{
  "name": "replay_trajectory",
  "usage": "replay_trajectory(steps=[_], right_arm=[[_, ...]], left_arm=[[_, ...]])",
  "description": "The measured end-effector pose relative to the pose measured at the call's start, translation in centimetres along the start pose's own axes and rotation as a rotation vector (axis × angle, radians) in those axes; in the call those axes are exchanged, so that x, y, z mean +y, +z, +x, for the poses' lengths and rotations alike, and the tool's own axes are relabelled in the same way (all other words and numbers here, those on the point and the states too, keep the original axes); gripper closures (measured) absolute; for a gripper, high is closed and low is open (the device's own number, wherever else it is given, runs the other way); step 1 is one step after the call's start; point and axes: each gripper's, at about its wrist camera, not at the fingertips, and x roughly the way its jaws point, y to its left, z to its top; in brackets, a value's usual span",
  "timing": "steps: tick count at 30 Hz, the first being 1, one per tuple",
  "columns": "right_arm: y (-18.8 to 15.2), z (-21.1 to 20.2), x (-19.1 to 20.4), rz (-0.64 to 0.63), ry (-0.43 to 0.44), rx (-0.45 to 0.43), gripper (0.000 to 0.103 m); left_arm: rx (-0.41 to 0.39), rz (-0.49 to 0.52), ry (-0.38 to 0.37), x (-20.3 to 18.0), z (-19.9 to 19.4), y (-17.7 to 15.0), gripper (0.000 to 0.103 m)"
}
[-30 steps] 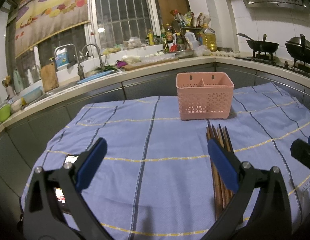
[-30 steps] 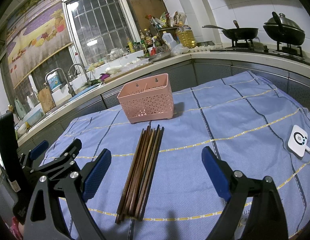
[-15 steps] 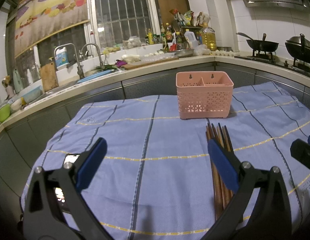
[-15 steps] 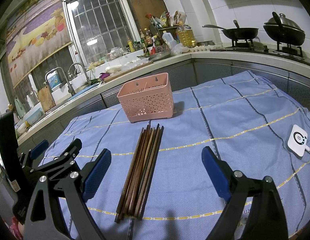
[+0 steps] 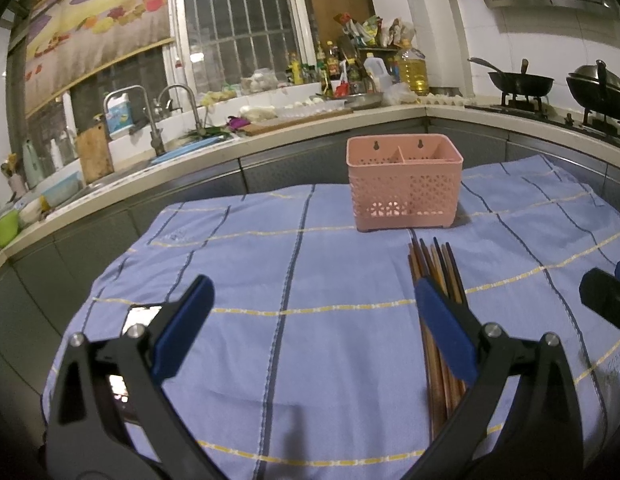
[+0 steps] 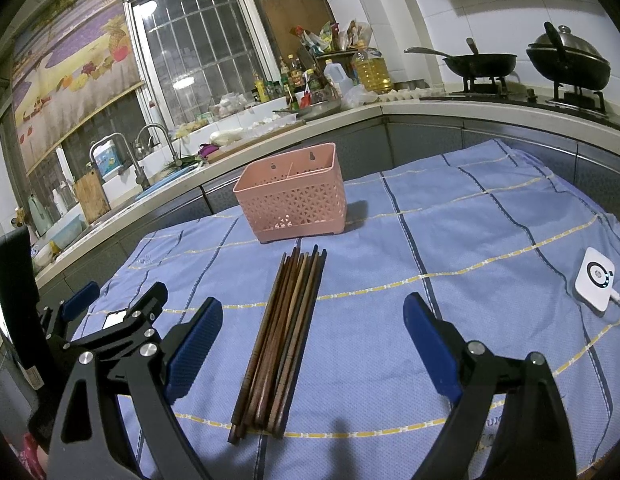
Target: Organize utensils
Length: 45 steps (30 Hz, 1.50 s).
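1. On the blue checked tablecloth [image 6: 450,240], pink basket [image 6: 292,194] stands beyond the chopsticks.
2. Chopsticks [image 6: 284,332]: bundle lying flat, long axis toward the basket.
3. Right gripper [image 6: 312,344]: jaws apart, straddling the bundle, nearer.
4. Left gripper [image 5: 312,332]: jaws apart, empty, bundle to its right.

Dim indoor light with a cool bluish cast fills both fisheye views. Bright reflections glare on the window [image 6: 198,60] panes at eleven o'clock. The pink basket [image 6: 294,200] casts a soft shadow toward three o'clock on the blue cloth [image 5: 350,340]. Edges curve strongly, and corners fall into black vignette. Focus is fairly sharp throughout.
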Motion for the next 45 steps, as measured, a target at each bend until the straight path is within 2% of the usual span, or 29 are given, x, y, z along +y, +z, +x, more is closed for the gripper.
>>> replay_trajectory(steps=[31, 45], right_arm=[[0.1, 0.1, 0.2, 0.0, -0.002, 0.004, 0.013], [-1.0, 0.4, -0.2, 0.0, -0.005, 0.013, 0.013]], left_arm=[[0.004, 0.0, 0.003, -0.2, 0.3, 0.6, 0.006], [0.007, 0.001, 0.003, -0.1, 0.3, 0.6, 0.006]])
